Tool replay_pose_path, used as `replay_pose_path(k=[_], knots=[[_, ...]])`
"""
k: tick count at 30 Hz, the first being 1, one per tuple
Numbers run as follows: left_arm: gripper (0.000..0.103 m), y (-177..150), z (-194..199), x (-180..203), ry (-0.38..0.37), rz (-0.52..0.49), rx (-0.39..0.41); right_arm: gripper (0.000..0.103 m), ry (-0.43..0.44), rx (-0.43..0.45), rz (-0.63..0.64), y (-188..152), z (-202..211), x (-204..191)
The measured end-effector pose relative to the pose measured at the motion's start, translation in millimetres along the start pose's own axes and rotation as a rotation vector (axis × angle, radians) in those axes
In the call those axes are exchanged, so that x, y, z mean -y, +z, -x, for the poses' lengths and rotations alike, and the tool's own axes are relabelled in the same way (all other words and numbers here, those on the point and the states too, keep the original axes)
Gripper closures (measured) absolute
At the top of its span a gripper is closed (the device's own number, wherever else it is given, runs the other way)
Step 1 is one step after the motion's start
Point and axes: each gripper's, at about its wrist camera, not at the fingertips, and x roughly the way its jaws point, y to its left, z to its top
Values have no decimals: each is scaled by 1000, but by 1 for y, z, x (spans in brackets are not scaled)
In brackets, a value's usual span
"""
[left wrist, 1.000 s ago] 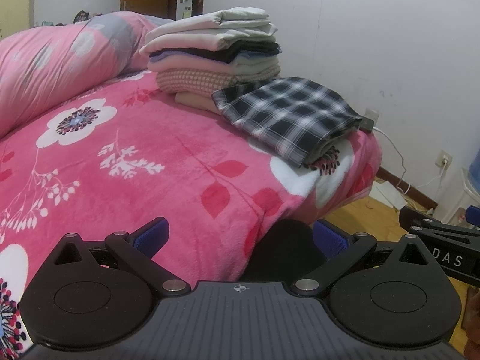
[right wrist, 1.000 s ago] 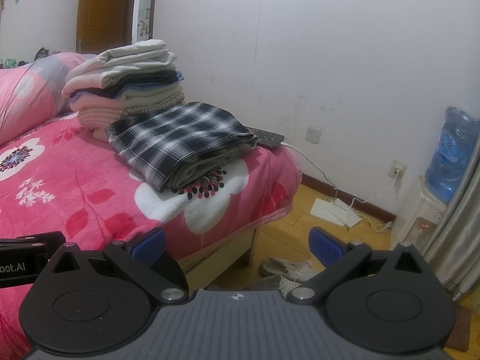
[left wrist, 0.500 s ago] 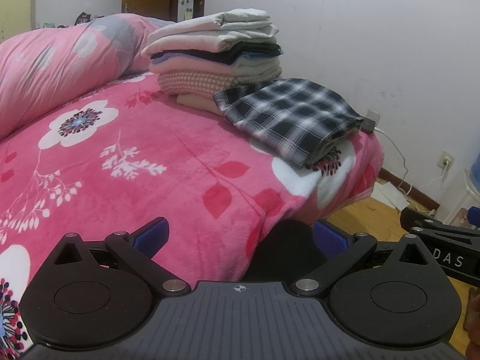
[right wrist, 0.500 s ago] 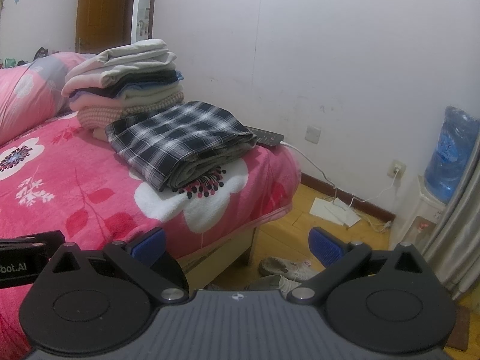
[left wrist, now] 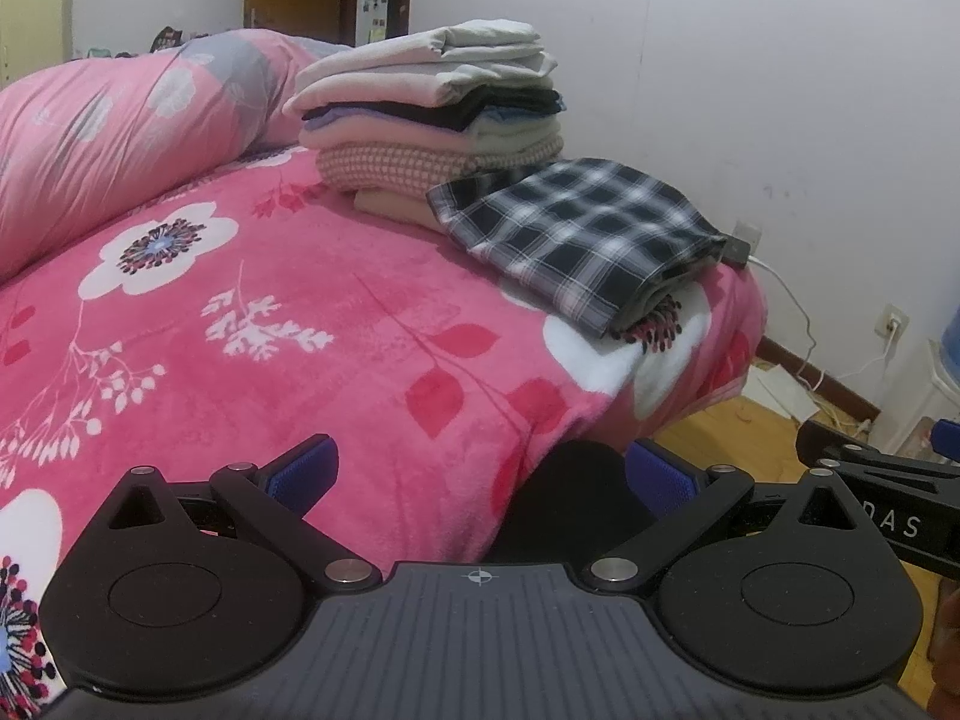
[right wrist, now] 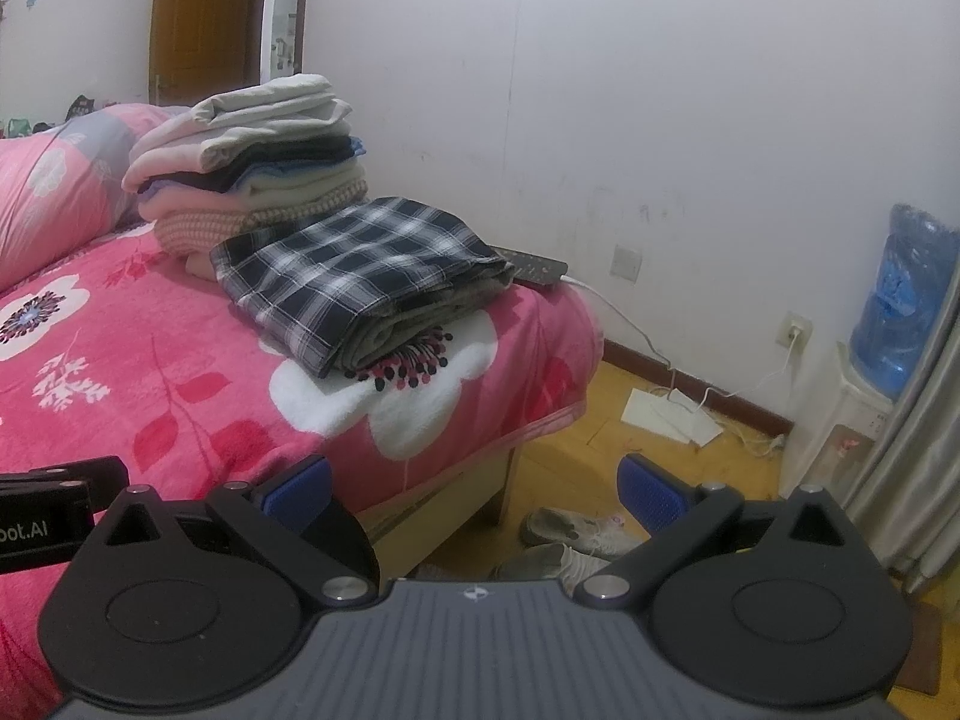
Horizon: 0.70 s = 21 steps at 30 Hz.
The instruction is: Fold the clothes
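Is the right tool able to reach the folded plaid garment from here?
Probably yes. The right tool is open and empty, and nothing stands between it and the plaid garment, which lies apart near the bed's corner.

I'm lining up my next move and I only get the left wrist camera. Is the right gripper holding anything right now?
Observer: No. The right gripper has its fingers wide apart with nothing between them.
Operator: What's the dark thing just past the folded plaid garment?
Observer: A remote control, lying on the corner of the bed right beside the garment.
Operator: Is there anything on the floor near that corner?
Observer: Yes, a pair of light shoes lies on the wooden floor just off the bed's corner.
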Motion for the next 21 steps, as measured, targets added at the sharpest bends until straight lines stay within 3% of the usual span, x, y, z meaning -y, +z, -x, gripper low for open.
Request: replay_pose_path(k=[21], knots=[[0,1,1,-3,1,7,4,0,1,-5,-2,-1,0,-3]])
